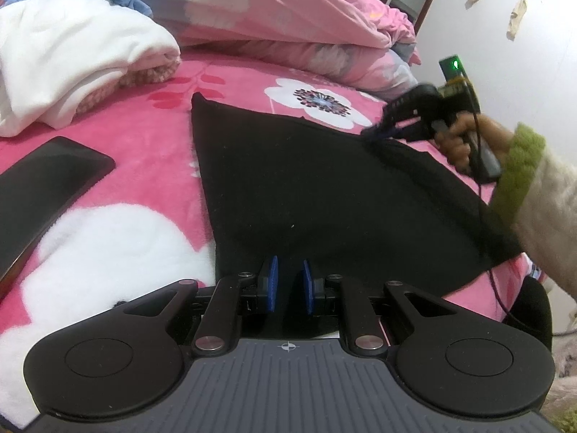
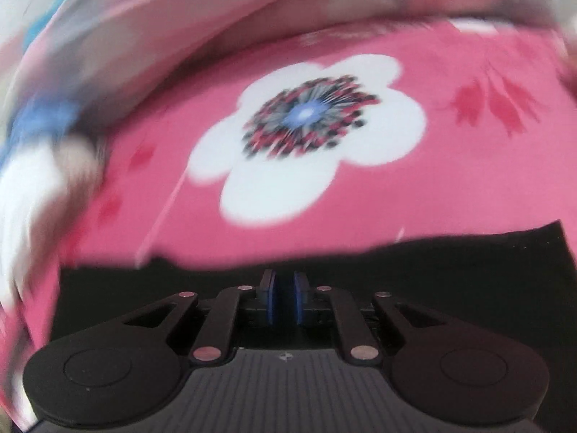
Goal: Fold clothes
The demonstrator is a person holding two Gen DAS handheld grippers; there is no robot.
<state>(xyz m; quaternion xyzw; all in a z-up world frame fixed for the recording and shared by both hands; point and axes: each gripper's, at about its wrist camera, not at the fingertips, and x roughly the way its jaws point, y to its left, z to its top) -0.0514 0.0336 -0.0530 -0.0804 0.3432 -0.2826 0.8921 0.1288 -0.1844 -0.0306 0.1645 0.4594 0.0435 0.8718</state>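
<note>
My left gripper (image 1: 287,285) jaws narrow over black cloth (image 1: 306,187) near edge, grip unclear. Right gripper (image 2: 283,297) narrow at far edge; grip unclear. Pink blanket (image 2: 450,151) open ahead.

A garment (image 1: 306,187) lies on the blanket (image 1: 144,151), phone (image 1: 47,184) to its left.

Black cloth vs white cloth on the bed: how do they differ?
The black cloth lies spread flat at the centre of the pink blanket; the white cloth sits bunched in a heap at the back left. The right gripper is at the black cloth's far edge; nothing touches the white cloth. Both rest on the blanket.
</note>
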